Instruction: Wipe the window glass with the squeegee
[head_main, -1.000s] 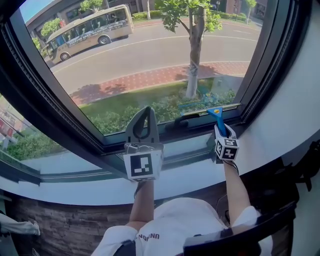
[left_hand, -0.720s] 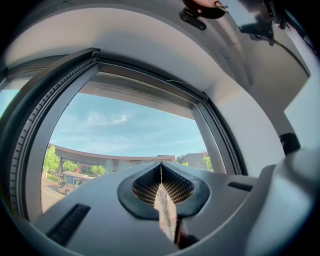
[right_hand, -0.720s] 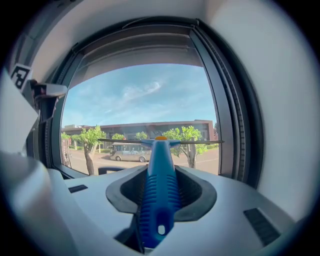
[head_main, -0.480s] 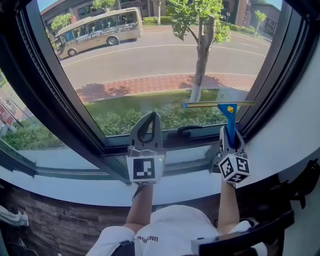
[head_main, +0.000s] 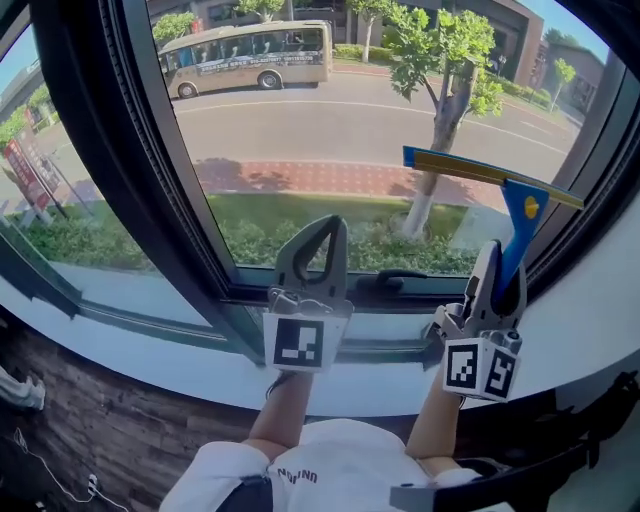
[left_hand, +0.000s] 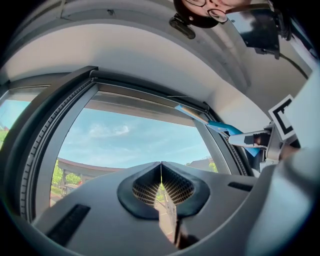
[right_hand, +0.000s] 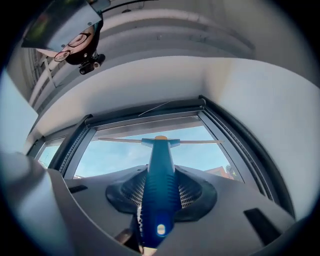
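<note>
Clamping squeegee in right gripper — handle's foot hidden between jaws; holding left gripper pressed together, empty; riding higher up window glass than before.

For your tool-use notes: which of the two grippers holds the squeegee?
The right gripper: its jaws clamp the blue squeegee handle; the left gripper is shut, empty.

squeegee handle: lower end hidden inside right tool | bus lettering: too small to read
</note>
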